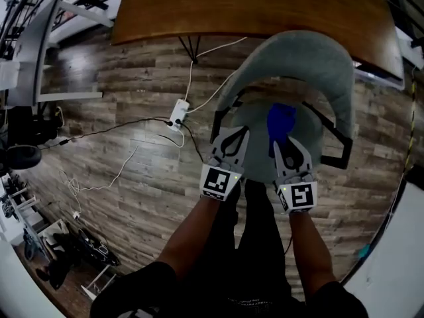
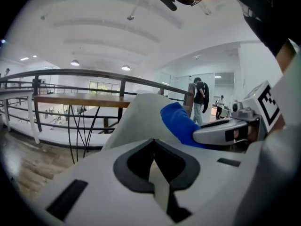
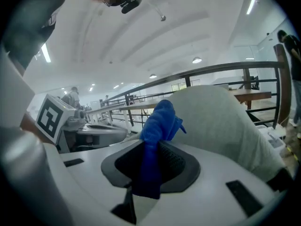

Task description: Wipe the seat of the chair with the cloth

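A grey chair with a curved back (image 1: 301, 61) stands in front of me, its round seat (image 1: 253, 121) partly covered by both grippers. My right gripper (image 1: 285, 144) is shut on a blue cloth (image 1: 280, 120), which sticks up from its jaws over the seat. In the right gripper view the cloth (image 3: 157, 124) is pinched in that gripper (image 3: 148, 173), with the chair back (image 3: 221, 121) behind. My left gripper (image 1: 233, 134) hovers beside it at the seat's left; in its own view this gripper (image 2: 155, 164) is shut and empty, with the cloth (image 2: 181, 124) to its right.
A wooden table (image 1: 252, 8) stands just beyond the chair. A white power strip (image 1: 179, 114) with trailing cables lies on the plank floor to the left. The chair has black armrests (image 1: 341, 144). Equipment clutters the far left. People (image 2: 201, 98) stand far off.
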`<state>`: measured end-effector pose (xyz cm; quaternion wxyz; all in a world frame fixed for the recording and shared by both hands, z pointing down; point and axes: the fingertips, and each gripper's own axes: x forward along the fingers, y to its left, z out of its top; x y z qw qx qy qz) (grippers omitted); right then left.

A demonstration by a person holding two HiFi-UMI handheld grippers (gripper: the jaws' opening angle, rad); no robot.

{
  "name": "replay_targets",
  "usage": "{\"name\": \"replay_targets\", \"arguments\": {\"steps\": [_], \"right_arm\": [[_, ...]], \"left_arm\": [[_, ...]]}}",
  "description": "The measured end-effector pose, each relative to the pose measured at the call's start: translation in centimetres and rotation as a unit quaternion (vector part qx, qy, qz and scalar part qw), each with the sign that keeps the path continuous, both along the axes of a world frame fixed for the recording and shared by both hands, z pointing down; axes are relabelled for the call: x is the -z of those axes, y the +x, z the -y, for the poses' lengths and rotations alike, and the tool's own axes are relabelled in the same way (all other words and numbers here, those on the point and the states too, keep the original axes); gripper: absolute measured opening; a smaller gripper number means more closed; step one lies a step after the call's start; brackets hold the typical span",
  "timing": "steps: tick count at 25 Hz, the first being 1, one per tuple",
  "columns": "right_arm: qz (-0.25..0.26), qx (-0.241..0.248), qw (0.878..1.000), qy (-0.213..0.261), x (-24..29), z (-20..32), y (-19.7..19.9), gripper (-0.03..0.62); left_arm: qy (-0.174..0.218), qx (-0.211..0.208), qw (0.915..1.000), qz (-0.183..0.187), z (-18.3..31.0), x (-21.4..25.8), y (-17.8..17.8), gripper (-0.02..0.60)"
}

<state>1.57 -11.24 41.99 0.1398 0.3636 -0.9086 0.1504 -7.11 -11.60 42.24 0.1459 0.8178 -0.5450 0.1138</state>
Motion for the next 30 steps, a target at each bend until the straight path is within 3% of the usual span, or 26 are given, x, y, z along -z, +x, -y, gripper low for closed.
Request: {"name": "replay_targets", "arguments": {"steps": [10,15,30], "right_arm": [[-0.024,0.0,0.999,-0.043,-10.9,1.3,-2.0,0.092],[-0.031,0.009,0.998,-0.06,-15.8,1.4,-3.6,0.092],[-0.114,0.026,0.988,-0.099,-23.2,3.6,-8.3,0.092]], "left_arm": [[-0.06,0.037,0.9972,-0.026,-3.3,-10.9,1.4,0.006],[-0.089,0.044,0.9949,-0.02,-4.4,-16.1,0.6,0.006],[-0.096,0.044,0.9936,-0.039,-5.9,-19.4,-0.3,0.006]]}}
